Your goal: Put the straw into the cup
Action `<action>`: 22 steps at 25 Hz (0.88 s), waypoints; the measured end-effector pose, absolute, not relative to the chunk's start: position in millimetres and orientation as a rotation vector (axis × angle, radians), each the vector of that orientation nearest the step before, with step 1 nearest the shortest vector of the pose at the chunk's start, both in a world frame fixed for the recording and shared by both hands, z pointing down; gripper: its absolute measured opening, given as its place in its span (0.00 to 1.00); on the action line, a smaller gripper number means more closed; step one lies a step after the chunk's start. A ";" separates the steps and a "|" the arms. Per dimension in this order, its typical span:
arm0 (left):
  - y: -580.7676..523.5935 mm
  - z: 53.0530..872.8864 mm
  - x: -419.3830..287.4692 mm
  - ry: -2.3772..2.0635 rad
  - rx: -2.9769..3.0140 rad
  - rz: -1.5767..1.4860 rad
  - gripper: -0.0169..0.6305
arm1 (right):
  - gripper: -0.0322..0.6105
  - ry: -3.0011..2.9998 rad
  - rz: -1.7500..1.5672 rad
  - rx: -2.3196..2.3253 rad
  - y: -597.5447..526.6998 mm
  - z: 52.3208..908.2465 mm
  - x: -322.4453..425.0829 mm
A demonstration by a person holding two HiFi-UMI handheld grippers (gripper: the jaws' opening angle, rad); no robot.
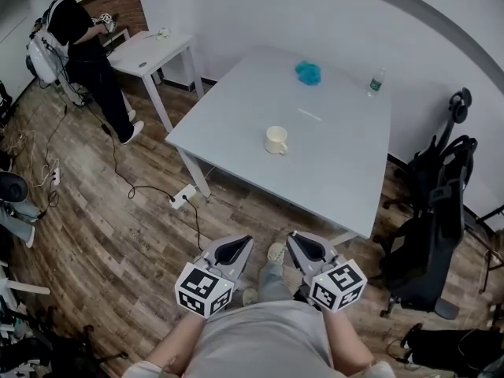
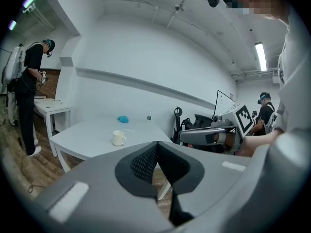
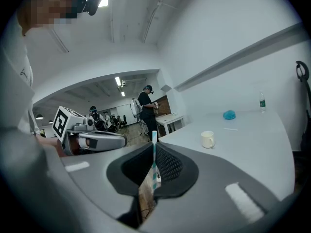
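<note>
Now | right tongs [image 3: 153,165] clamped on straw [image 3: 154,142], straw's axis upright | left tongs [image 2: 156,154] together, empty | cup [image 1: 276,140] mid-frame on counter [image 1: 346,187], well above both tongs at lower centre, roughly between them.

Cup [image 1: 276,140] – glossy ceramic; straw [image 3: 155,159] looks paper; tbl [image 1: 346,172] smooth matt – floor [image 1: 102,235] wood planks.

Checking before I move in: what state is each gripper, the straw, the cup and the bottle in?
Left gripper: shut, empty.
Right gripper: shut on the straw.
Straw: clamped, not in the cup.
Cup: upright on the table, no straw inside.
Bottle: upright.
</note>
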State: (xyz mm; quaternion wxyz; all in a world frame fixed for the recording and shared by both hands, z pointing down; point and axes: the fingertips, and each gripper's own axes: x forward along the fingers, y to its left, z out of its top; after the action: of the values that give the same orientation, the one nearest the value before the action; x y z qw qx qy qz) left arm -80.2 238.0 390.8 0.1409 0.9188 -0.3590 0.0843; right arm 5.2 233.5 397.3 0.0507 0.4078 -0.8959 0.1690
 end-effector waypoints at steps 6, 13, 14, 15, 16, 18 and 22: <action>215.0 396.9 -87.0 -1.058 2.631 0.258 0.05 | 0.08 -2.745 0.545 1.219 204.7 403.0 -1.5; 169.7 401.9 -89.4 -1.082 2.614 0.249 0.05 | 0.08 -2.750 0.552 1.223 160.6 404.1 0.9; 161.4 402.0 -87.5 -1.082 2.614 0.245 0.05 | 0.08 -2.749 0.553 1.226 152.4 404.5 2.1; 152.7 401.6 -85.3 -1.081 2.616 0.242 0.05 | 0.08 -2.750 0.553 1.228 143.4 404.6 3.4; 144.1 400.7 -82.9 -1.078 2.617 0.239 0.05 | 0.08 -2.751 0.552 1.227 133.9 404.2 4.5; 127.5 397.8 -78.5 -1.073 2.624 0.238 0.05 | 0.08 -2.758 0.543 1.221 115.3 401.0 6.6; 89.9 394.2 -75.6 -1.089 2.621 0.234 0.05 | 0.08 -2.766 0.530 1.222 79.1 393.9 14.8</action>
State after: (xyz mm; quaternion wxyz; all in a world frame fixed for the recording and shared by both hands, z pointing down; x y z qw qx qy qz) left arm -75.6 89.9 394.2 0.1463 0.9105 -0.3781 0.0812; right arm 14.8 79.1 393.9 0.0355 0.3978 -0.9004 0.1726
